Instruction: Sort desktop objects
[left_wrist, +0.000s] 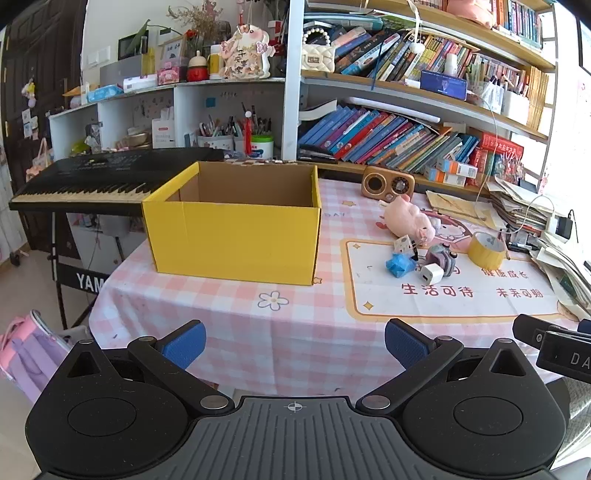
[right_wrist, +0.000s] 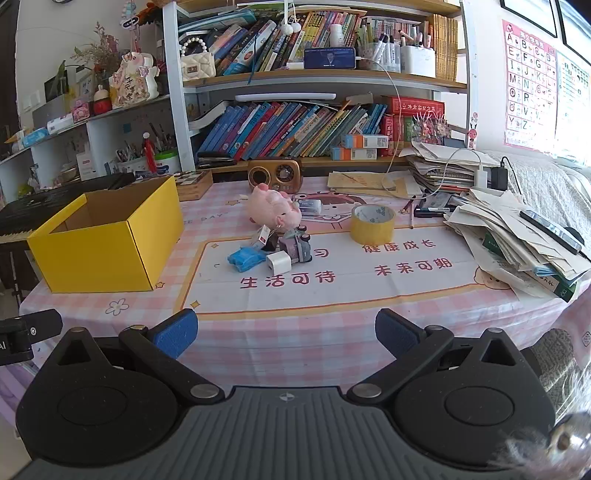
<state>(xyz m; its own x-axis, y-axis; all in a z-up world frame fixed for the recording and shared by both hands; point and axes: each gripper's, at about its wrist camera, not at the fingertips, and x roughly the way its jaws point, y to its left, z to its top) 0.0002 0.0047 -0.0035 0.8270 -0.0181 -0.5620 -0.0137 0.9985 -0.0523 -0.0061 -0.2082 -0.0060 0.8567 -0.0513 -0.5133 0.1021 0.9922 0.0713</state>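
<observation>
Hovering spread wide and empty at the table's near edge: left claw (left_wrist: 295, 341) facing the yellow box (left_wrist: 236, 240), right claw (right_wrist: 286, 332) facing the toy pile (right_wrist: 275, 247) and tape roll (right_wrist: 373, 223) ahead.

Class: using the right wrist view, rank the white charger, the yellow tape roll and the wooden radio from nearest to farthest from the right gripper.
1. White charger, centre of the mat, just left of middle.
2. Yellow tape roll, farther back, to the right.
3. Wooden radio, at the table's back edge below the books.

Matt cardboard box (left_wrist: 236, 236), fuzzy plush pig (right_wrist: 271, 208), glossy tape roll (right_wrist: 372, 223) — all on checked cloth (left_wrist: 295, 332).
</observation>
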